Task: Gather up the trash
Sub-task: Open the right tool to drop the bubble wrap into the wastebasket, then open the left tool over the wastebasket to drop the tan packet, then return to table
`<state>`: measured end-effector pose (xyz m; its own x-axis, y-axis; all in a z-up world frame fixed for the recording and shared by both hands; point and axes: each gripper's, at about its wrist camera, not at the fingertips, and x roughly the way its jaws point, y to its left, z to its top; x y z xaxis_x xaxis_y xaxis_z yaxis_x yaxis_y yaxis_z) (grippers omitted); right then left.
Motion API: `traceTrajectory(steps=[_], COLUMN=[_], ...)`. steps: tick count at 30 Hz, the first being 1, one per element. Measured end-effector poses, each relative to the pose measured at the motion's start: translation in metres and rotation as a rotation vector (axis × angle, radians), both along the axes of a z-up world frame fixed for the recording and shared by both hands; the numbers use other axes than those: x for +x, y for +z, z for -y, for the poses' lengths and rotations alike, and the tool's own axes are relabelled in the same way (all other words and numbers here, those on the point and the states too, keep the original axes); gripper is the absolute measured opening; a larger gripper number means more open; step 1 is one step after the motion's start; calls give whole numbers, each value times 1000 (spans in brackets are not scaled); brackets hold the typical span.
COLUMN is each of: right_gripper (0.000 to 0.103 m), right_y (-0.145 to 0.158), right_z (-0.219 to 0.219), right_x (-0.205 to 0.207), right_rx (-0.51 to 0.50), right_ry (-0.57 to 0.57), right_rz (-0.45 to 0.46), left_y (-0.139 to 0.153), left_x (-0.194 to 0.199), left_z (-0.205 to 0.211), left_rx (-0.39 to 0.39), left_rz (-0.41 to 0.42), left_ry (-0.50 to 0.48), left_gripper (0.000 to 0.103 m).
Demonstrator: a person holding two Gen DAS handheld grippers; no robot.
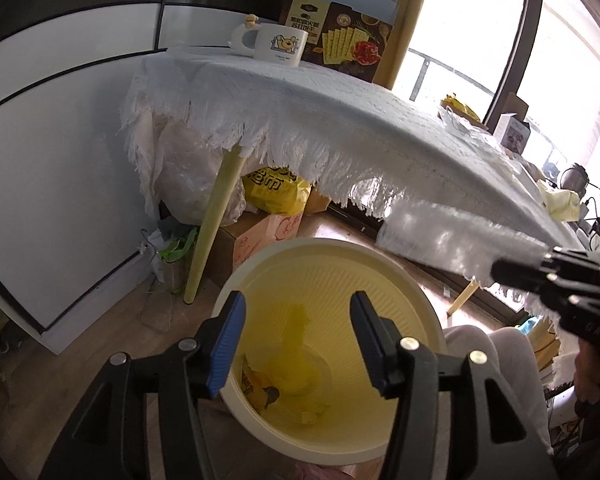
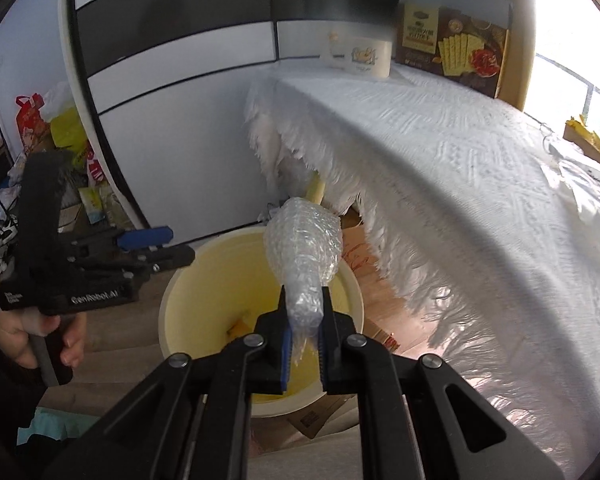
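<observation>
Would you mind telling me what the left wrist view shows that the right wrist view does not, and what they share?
Only the left wrist view shows the yellow wrappers lying at the bottom of the bin, the yellow shopping bag under the table, and the left gripper with its jaws open and nothing between them. Only the right wrist view shows the right gripper shut on the bubble wrap from up close, and the bags piled by the wall. Both show the bin, the bubble wrap over it, the mug, the cracker box and the white tablecloth.
</observation>
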<state>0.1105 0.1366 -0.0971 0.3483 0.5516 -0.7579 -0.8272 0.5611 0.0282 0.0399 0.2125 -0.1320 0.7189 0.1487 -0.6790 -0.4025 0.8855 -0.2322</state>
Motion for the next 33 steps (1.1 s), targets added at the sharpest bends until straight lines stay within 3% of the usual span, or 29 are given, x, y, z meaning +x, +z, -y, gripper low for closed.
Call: traceTrajectory(steps=[1,5,18,23,24,26,28,33], right_gripper=[12,36,38,38,40,66,80,84], right_y=[-2,-7,9,10,8,4,2,1], right_z=[-1,-4,26,18,13,5,-1,-8], right_x=[-1,-2,-3,0,0,2,4,8], right_rx=[-6,-19,31,49,45,48,47,50], right_ry=[0,12,-18,2,12,35,51,54], right_rz=[-2,-16,1,-18,-22,-32,-40,-50], left_y=[1,6,28,32,33,34,36,36], left_x=[-1,-2,3,2,0,-5,-10,-20], left_z=[0,3,22,26,25,22,17,5], left_rx=[3,14,58,58,60,63,68,73], left_rz=[2,6,29,32,32,31,28,21], left_ry=[1,0,-22,-5,3,19,40,77], left_gripper=[55,55,56,56,56,56,57,57])
